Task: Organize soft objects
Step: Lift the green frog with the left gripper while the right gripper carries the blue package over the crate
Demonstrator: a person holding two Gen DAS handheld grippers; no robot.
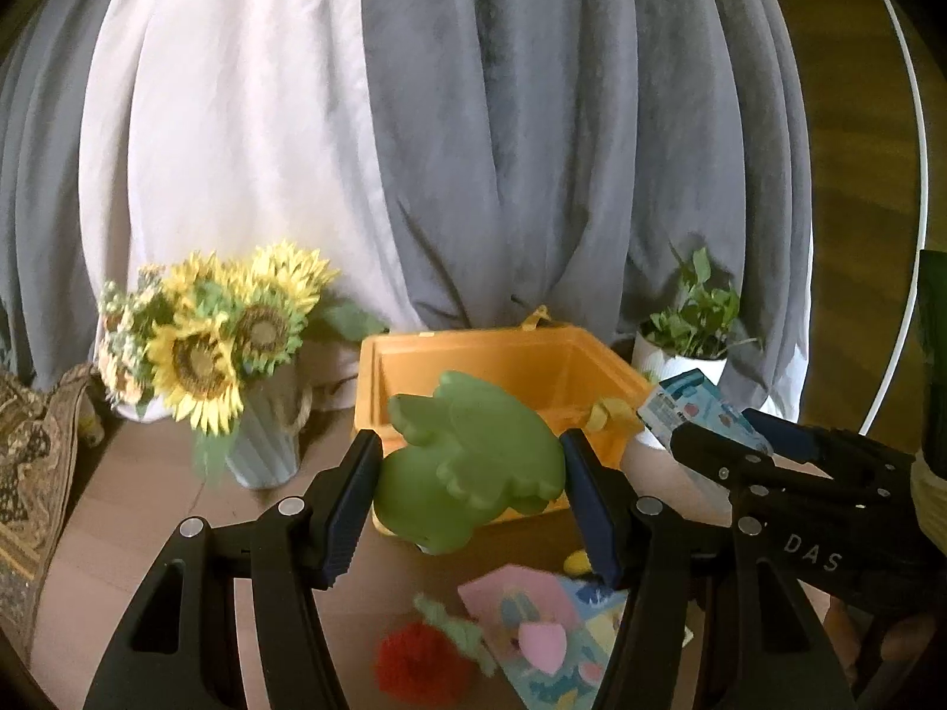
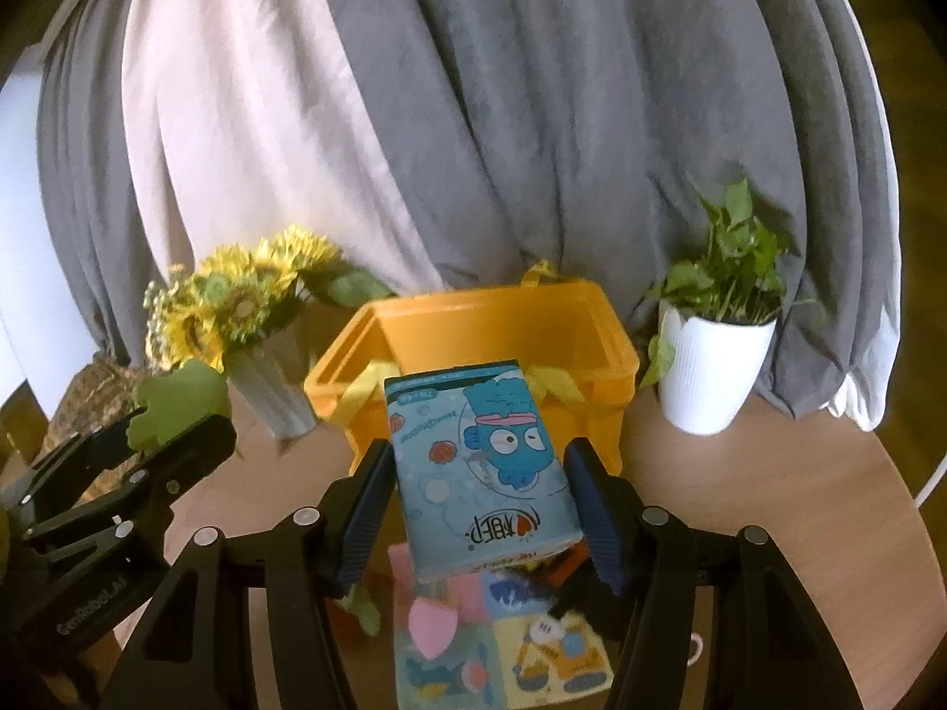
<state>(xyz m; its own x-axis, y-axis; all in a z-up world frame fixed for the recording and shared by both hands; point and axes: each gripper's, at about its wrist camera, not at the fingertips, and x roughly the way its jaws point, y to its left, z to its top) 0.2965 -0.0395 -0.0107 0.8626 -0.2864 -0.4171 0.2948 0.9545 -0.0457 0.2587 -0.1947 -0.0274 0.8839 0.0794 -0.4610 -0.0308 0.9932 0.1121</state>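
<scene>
The left hand-held gripper is clenched on a green toy, a smooth, rubbery, rounded lump with scalloped wing-like ridges, its ribbed dark pads pressing both sides. The toy hangs above the table just in front of the orange bin, a square, matte, thick-walled box with yellow ribbon handles.

The right hand-held gripper grasps a tissue pack by its long sides: a soft rectangular block in glossy pale-blue film printed with a blue cartoon fish. It is held tilted, also above the table, in front of the bin's near wall.

Below the grippers, on the table, lie a fuzzy red pompom with a green woolly stem and a cloth book with pastel panels and a pink felt flap.

The table is round, with a smooth tan wood-look top. At the back left stands a ribbed pale vase of sunflowers; at the back right a fluted white pot holds a leafy plant. A patterned woven cloth lies at the far left. Behind everything hang pleated grey curtains and a white sheer panel.
</scene>
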